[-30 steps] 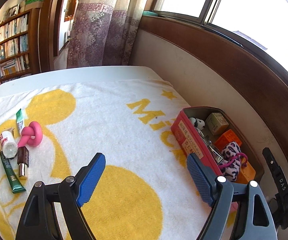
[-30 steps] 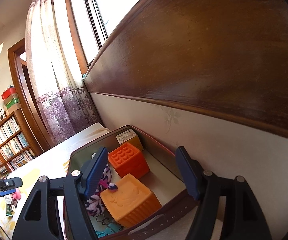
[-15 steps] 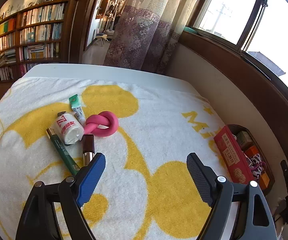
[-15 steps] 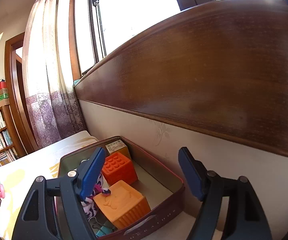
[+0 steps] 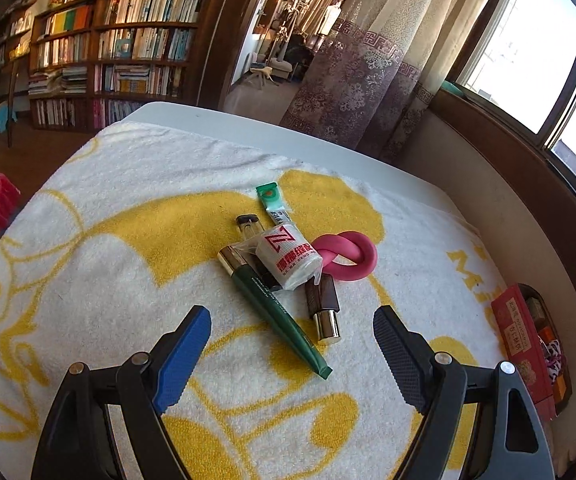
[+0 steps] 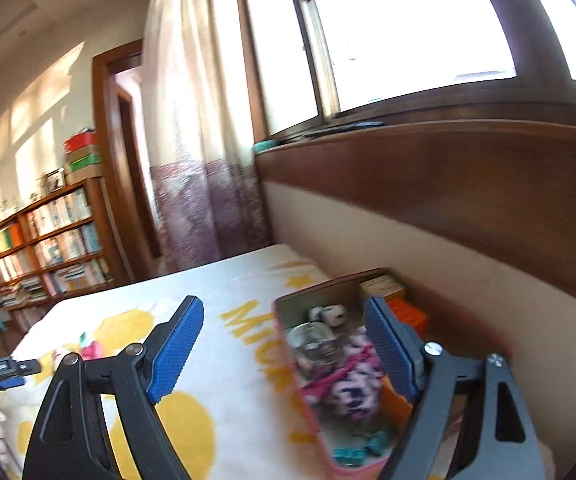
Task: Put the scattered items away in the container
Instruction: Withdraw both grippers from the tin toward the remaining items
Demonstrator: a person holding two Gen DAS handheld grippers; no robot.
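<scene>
A tall wooden bookcase (image 5: 115,52) full of books stood against the far wall. Right of the bookcase was an open doorway (image 5: 283,52), then a patterned curtain (image 5: 364,80) and a bright window (image 5: 528,60) above dark wood panelling (image 6: 468,192).

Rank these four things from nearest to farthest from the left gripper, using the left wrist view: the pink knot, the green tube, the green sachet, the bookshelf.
From the left gripper, whose jaws are open and empty:
1. Green tube, its tip lying between the fingers.
2. Pink knot, right of the pile's middle.
3. Green sachet, at the pile's far end.
4. Bookshelf, across the room, upper left.
</scene>
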